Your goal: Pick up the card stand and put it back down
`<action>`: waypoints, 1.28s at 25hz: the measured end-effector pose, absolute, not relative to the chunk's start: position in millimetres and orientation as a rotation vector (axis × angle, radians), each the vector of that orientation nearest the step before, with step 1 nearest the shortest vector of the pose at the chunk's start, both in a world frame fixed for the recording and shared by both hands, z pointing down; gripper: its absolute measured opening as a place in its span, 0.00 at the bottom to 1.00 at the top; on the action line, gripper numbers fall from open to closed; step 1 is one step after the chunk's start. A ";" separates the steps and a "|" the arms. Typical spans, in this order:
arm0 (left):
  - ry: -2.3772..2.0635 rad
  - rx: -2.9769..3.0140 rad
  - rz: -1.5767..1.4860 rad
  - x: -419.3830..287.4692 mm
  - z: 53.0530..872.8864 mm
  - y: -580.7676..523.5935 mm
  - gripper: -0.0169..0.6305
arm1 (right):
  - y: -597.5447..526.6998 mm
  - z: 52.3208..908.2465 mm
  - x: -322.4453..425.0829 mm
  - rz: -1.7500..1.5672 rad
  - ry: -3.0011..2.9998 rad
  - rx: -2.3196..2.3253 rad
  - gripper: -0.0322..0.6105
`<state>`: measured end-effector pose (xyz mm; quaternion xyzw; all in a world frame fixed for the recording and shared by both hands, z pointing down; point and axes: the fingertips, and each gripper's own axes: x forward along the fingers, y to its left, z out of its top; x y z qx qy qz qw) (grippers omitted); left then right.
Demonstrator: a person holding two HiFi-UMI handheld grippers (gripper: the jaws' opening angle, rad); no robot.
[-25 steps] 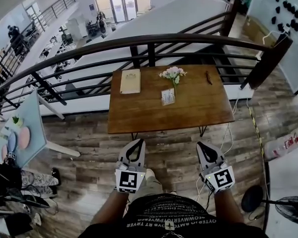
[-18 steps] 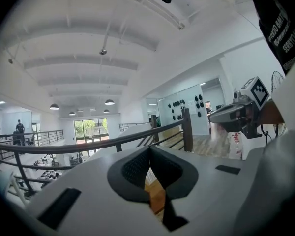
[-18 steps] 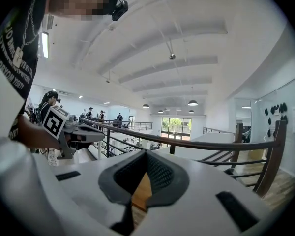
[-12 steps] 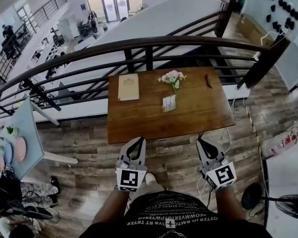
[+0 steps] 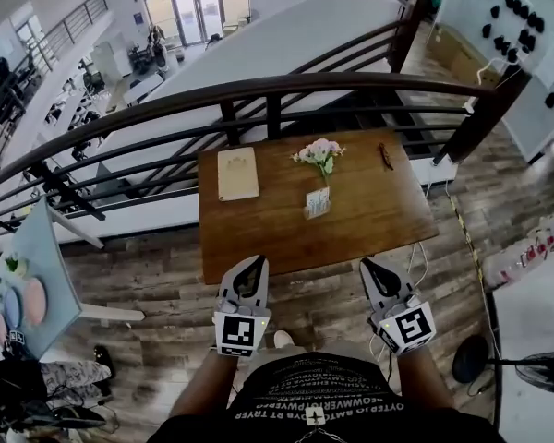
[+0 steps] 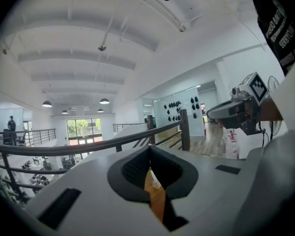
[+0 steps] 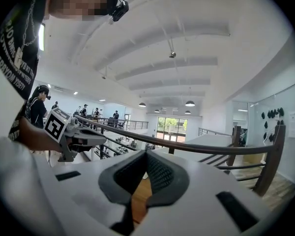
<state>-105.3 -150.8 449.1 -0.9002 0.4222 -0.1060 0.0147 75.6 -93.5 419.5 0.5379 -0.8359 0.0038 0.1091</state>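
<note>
Head view: card stand (image 5: 318, 203); gripper views: closed jaws.

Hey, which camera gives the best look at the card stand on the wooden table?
The head view: the card stand stands whole on the table, beside the flowers. Both gripper views show only a sliver of tabletop past their jaws; the stand can't be made out there.

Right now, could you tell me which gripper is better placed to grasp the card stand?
Probably right, narrowly: the card stand sits slightly nearer the right gripper than the left gripper. Both are shut, by the table's near edge.
</note>
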 end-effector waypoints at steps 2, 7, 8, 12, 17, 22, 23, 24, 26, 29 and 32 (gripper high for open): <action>1.303 -2.813 -0.320 -101.7 447.8 -154.7 0.07 | -94.1 422.4 81.5 0.028 -2.443 1.598 0.05; 1.288 -2.828 -0.303 -102.7 449.4 -157.9 0.07 | -93.2 427.9 86.9 0.068 -2.414 1.625 0.05; 1.291 -2.829 -0.295 -103.3 449.0 -158.7 0.07 | -94.4 428.1 87.3 0.067 -2.413 1.625 0.05; 1.324 -2.825 -0.287 -105.7 450.6 -164.8 0.07 | -106.0 430.7 90.4 0.072 -2.416 1.614 0.05; 1.370 -2.813 -0.308 -113.4 456.0 -175.4 0.07 | -130.9 431.2 84.3 0.058 -2.446 1.567 0.05; 1.384 -2.809 -0.343 -111.6 461.7 -188.0 0.07 | -153.9 442.4 87.9 0.080 -2.461 1.553 0.05; 1.382 -2.808 -0.350 -108.4 461.4 -191.5 0.07 | -159.1 444.7 90.6 0.088 -2.462 1.549 0.05; 1.380 -2.806 -0.356 -104.6 460.9 -195.4 0.07 | -164.4 447.7 94.0 0.097 -2.462 1.542 0.05; 1.382 -2.799 -0.369 -97.0 460.1 -203.4 0.07 | -174.3 456.8 102.5 0.125 -2.454 1.530 0.05; 1.395 -2.790 -0.380 -85.3 459.5 -217.3 0.07 | -191.2 475.2 118.6 0.171 -2.436 1.515 0.05; 1.414 -2.788 -0.394 -76.4 463.8 -232.4 0.07 | -212.3 499.3 134.0 0.206 -2.406 1.499 0.05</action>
